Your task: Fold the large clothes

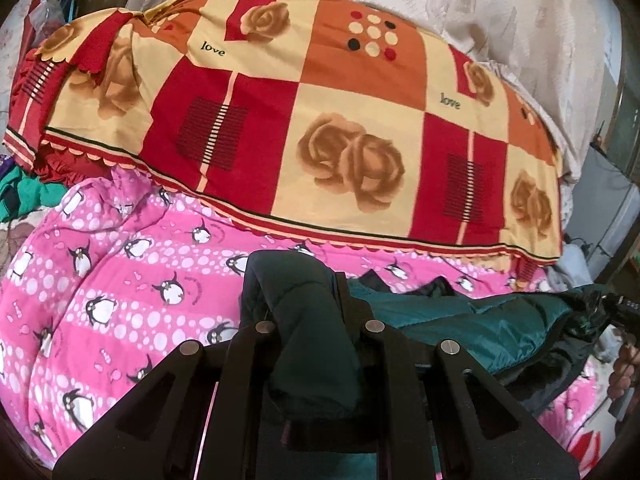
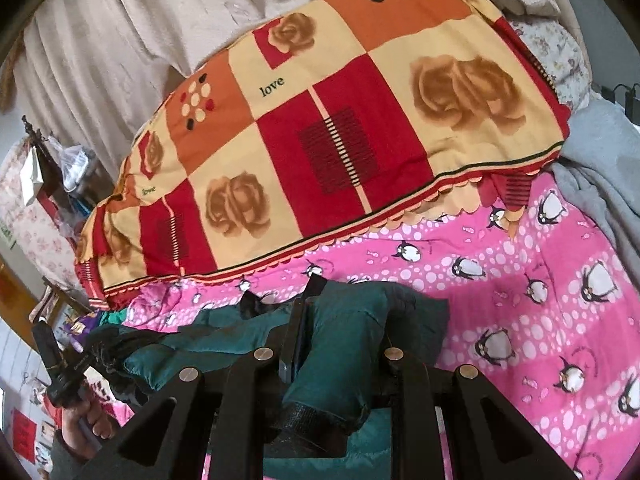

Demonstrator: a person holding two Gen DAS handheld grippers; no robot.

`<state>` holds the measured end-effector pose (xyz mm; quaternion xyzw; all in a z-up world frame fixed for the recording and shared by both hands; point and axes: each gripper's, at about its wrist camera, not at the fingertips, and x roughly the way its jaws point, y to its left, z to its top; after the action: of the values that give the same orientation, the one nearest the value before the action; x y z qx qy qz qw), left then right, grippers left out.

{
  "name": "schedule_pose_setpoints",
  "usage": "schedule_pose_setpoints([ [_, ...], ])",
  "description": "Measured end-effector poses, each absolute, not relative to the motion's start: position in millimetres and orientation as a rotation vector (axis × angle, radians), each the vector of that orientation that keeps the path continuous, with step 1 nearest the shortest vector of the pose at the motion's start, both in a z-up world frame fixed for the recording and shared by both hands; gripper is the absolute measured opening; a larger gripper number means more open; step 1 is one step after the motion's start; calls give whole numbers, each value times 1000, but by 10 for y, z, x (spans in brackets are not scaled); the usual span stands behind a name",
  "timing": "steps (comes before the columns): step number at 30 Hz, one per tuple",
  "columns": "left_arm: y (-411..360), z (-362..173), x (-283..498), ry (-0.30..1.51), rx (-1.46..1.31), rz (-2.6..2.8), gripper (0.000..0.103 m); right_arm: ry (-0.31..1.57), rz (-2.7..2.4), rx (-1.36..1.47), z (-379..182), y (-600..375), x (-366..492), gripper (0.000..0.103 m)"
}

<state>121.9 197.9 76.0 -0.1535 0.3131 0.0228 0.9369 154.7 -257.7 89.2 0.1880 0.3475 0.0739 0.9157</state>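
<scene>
A dark green padded jacket [image 1: 460, 324] lies stretched across the pink penguin bedspread [image 1: 132, 280]. My left gripper [image 1: 296, 284] is shut on a bunched end of it, and the fabric hangs down between the fingers. At the far right edge of this view the other gripper [image 1: 616, 304] holds the opposite end. In the right wrist view my right gripper [image 2: 348, 316] is shut on a thick fold of the jacket [image 2: 192, 344], which runs off to the left. There the left gripper [image 2: 60, 376] and the hand [image 2: 86, 416] that holds it show.
A big folded quilt [image 1: 320, 120] in red, orange and cream squares with roses lies just beyond the jacket. Beige fabric [image 1: 480, 8] rises behind it. A grey blanket [image 2: 600, 168] borders the bedspread [image 2: 540, 300] on the right, and loose clothes [image 1: 24, 196] lie at the left.
</scene>
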Motion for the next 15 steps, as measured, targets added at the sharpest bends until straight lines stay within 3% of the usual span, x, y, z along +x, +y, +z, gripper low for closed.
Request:
schedule_pose_setpoints([
  [6,1919,406,1401,638,-276,101,12,627,145,347,607,-2518,1692,18],
  [15,1898,147,1686,662,-286,123,12,660,92,354,87,-2639,2001,18],
])
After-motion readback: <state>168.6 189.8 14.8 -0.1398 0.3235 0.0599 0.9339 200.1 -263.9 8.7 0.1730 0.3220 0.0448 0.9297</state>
